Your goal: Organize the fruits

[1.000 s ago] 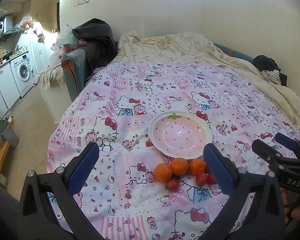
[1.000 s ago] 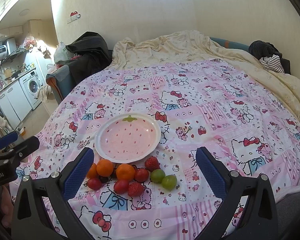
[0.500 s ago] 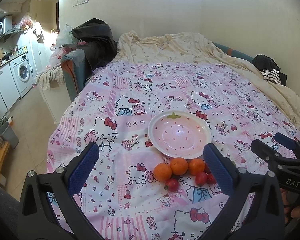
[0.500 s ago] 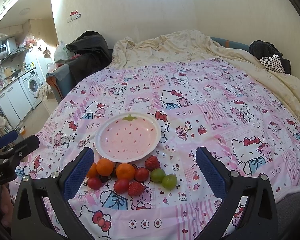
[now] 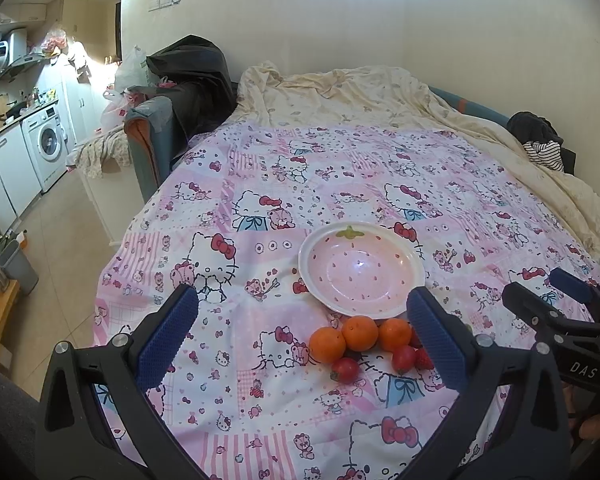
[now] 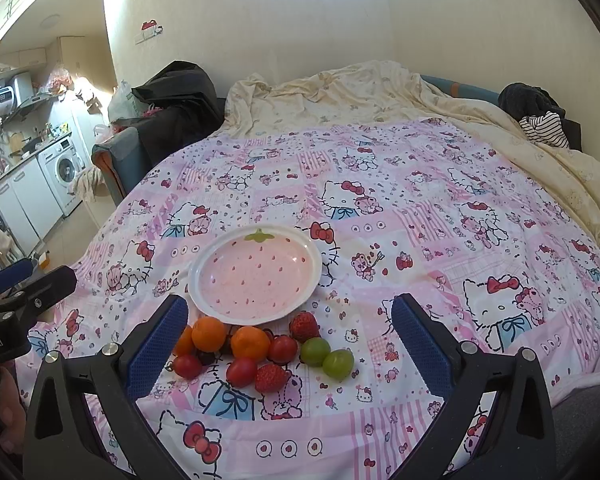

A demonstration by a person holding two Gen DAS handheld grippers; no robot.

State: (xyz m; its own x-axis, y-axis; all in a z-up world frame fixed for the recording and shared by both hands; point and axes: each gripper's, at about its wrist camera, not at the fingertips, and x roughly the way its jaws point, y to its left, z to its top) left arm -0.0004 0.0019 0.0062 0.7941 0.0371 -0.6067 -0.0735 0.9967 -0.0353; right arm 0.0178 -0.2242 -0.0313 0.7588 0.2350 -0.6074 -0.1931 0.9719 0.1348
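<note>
Pink bedspread (image 6: 420,208) fruit pile (image 6: 260,352): left tool (image 5: 300,336) hides its right edge.

In the left wrist view, the left gripper's right finger (image 5: 436,336) hides the right end of the fruit pile (image 5: 364,344), so we cannot see the green grapes (image 6: 326,358) there. The right gripper's left finger (image 6: 156,344) covers part of the leftmost orange (image 6: 185,341).
</note>
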